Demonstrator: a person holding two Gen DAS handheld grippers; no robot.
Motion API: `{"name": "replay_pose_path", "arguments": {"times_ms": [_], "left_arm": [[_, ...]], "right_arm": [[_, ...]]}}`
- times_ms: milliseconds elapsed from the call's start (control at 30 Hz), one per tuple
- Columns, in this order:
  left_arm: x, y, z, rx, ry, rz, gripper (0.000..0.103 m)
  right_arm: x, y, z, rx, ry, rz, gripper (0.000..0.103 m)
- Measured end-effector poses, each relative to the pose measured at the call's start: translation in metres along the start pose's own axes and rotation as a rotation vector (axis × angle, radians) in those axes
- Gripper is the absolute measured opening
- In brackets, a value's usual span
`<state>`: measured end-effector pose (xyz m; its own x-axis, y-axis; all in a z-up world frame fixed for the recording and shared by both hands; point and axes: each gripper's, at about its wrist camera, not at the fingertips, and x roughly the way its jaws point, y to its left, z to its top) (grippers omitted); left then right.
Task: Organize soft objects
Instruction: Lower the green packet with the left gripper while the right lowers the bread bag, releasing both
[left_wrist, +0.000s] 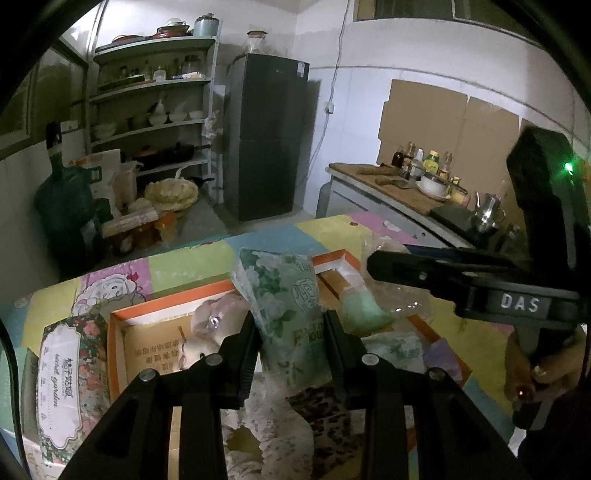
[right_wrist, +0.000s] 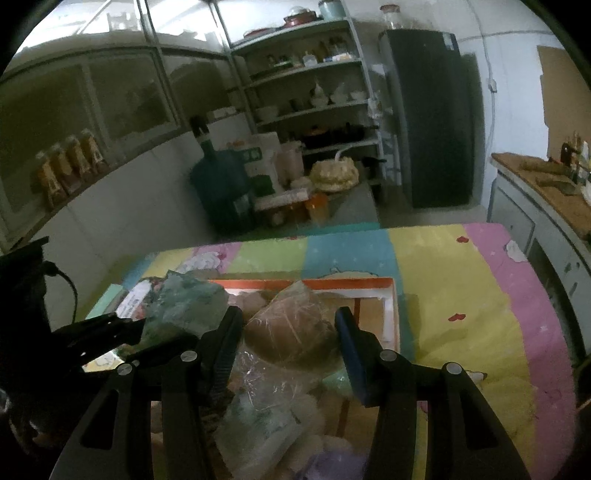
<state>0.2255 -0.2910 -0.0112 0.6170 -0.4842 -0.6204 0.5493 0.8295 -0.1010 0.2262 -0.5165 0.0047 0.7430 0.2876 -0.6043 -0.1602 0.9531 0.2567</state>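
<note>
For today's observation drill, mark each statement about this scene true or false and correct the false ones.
1. The left gripper holds a green floral pack. True.
2. The orange box sits on a bare wooden table. False: it sits on a colourful cloth.
3. The right gripper has a clear bag between its fingers. True.
4. The fridge door is open. False: it is closed.

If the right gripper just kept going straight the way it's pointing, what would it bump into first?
Probably the clear plastic bag with something brownish inside, already sitting between the right gripper's fingers. Beyond it lies the orange-rimmed box. Depth is hard to judge in this fisheye view.
</note>
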Motion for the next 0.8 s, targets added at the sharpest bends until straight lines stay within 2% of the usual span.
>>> {"name": "replay_pose_path", "arguments": {"times_ms": [167,433,700,800], "left_arm": [[0.008,-0.003,-0.008,0.013,0.033,0.017,0.035],[0.026,-0.004,-0.016,0.011,0.083,0.023,0.035],[0.033,-0.005,-0.019,0.012,0.091,0.015,0.035],[0.036,-0.003,-0.020,-0.001,0.098,-0.001,0.039]], "right_arm": [[0.016,0.001,0.003,-0.024,0.055,-0.013,0.053],[0.031,0.003,0.000,-0.049,0.093,-0.010,0.053],[0.042,0.001,-0.005,-0.063,0.121,0.002,0.053],[0.042,-0.001,-0.007,-0.060,0.126,0.021,0.053]]}}
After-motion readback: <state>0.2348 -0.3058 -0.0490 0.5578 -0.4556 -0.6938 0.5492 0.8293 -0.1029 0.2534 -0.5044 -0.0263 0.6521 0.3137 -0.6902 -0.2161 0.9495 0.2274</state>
